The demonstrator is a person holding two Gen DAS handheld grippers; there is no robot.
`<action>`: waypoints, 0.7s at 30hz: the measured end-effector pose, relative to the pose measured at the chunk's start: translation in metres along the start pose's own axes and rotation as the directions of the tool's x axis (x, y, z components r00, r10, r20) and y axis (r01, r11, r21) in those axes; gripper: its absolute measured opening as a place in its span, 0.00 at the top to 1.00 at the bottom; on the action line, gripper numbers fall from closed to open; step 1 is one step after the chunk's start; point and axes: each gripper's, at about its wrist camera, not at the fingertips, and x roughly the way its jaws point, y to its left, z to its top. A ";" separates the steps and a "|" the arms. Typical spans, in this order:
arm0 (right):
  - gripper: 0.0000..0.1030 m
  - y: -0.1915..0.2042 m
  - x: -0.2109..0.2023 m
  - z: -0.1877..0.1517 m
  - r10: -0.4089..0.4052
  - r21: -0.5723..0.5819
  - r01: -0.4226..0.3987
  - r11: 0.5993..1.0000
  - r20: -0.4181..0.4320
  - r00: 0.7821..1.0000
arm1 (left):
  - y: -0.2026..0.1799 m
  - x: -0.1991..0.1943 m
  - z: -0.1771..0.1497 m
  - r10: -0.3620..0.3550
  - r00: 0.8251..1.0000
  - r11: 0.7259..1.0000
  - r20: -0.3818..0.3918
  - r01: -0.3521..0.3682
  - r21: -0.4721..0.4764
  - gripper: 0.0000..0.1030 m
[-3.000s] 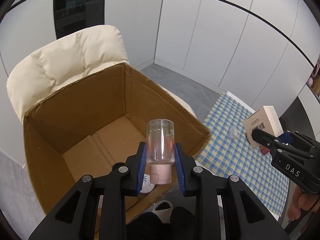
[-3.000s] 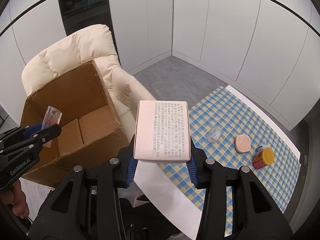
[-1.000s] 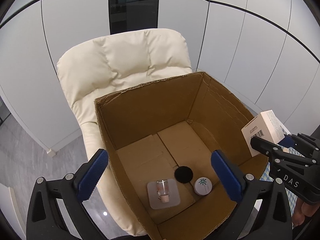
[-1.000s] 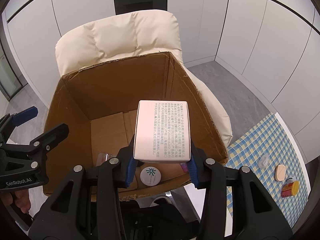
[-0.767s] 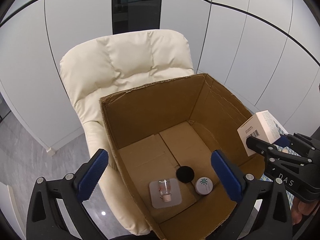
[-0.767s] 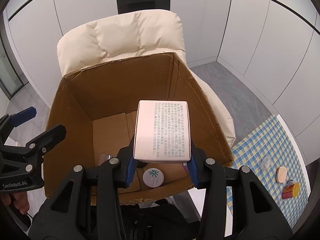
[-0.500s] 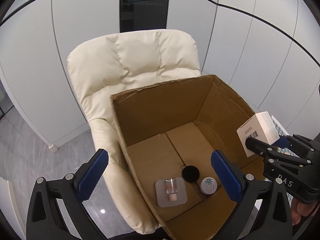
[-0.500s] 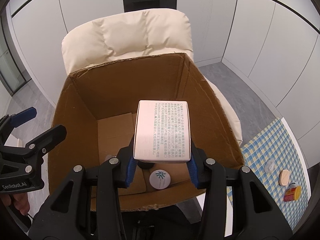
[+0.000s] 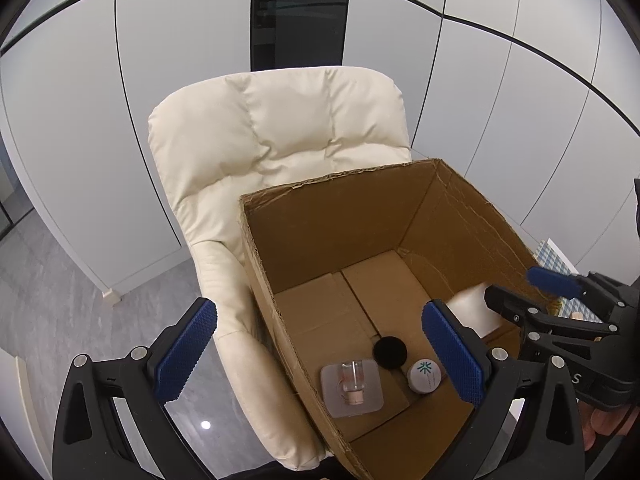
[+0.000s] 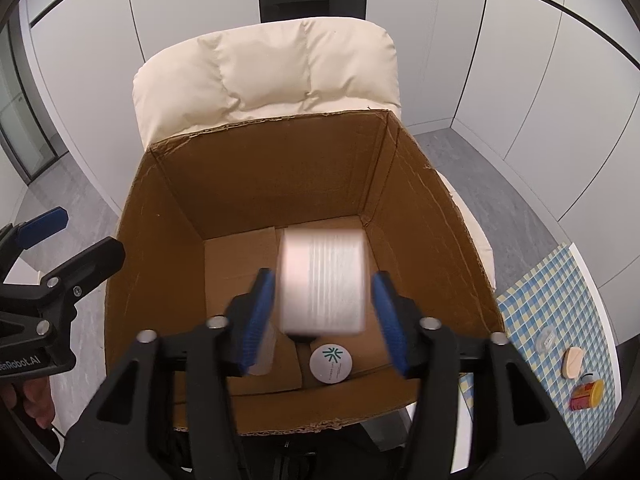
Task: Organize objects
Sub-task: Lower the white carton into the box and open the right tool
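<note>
A pink-white carton [image 10: 322, 280], blurred with motion, drops between the blue pads of my right gripper [image 10: 322, 278]. The jaws are opening and a gap shows on each side of the carton. It hangs over the open cardboard box [image 10: 260, 168] on the chair. In the left wrist view the carton [image 9: 472, 312] shows pale by the box's right wall [image 9: 460, 248], under the right gripper [image 9: 516, 286]. My left gripper [image 9: 316, 312] is open and empty over the box's left edge. On the box floor lie a small glass bottle [image 9: 352, 380] on a grey pad, a black disc [image 9: 390, 352] and a white jar [image 9: 424, 376].
The box sits on a cream padded chair [image 9: 280, 140] before white wall panels. At the right, a blue checked tablecloth [image 10: 560, 300] carries an orange-lidded pot [image 10: 586, 396], a pink piece [image 10: 573, 362] and a small clear piece [image 10: 547, 338]. Grey floor surrounds the chair.
The right gripper's jaws have spread and let go of the carton, which now falls into the box. Both grippers drifted slightly left relative to the box. The left stays open.
</note>
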 end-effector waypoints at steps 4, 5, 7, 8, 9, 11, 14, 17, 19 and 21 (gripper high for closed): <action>0.24 -0.004 0.000 -0.001 -0.004 0.014 0.004 1.000 -0.003 1.000 | -0.003 -0.001 0.000 -0.005 1.000 1.000 0.006 0.005 0.011 0.01; 0.24 -0.004 0.000 -0.001 -0.007 0.014 0.007 1.000 -0.006 1.000 | -0.004 -0.001 0.000 -0.006 1.000 1.000 0.006 0.006 0.011 0.01; 0.23 -0.006 0.000 -0.002 -0.019 0.015 0.019 1.000 -0.009 1.000 | -0.004 0.000 0.001 -0.007 1.000 1.000 0.005 0.007 0.009 0.01; 0.21 -0.007 0.000 -0.002 -0.033 0.014 0.033 0.999 -0.010 0.999 | -0.005 0.000 0.001 -0.006 1.000 1.000 0.003 0.006 0.009 0.01; 0.16 -0.009 0.000 -0.002 -0.042 0.013 0.042 0.999 -0.007 0.999 | -0.005 0.001 0.001 -0.004 1.000 1.000 0.000 0.004 0.010 0.01; 0.12 -0.011 -0.002 -0.002 -0.055 0.014 0.055 0.998 0.001 0.998 | -0.006 0.002 0.002 -0.007 1.000 1.000 -0.003 0.007 0.013 0.01; 0.04 -0.017 -0.004 -0.003 -0.086 0.021 0.085 0.996 0.009 0.996 | -0.009 0.002 0.002 -0.010 1.000 1.000 -0.004 0.010 0.015 0.01; 0.04 -0.022 -0.005 -0.004 -0.093 0.028 0.093 0.995 0.003 0.996 | -0.012 0.003 0.003 -0.016 1.000 1.000 -0.006 0.016 0.014 0.01; 0.04 -0.025 -0.005 -0.006 -0.116 0.024 0.116 0.993 -0.001 0.993 | -0.015 0.005 0.003 -0.018 1.000 1.000 -0.010 0.018 0.014 0.01; 0.04 -0.029 -0.006 -0.007 -0.118 0.025 0.118 0.993 -0.002 0.993 | -0.018 0.006 0.004 -0.022 1.000 1.000 -0.015 0.022 0.011 0.01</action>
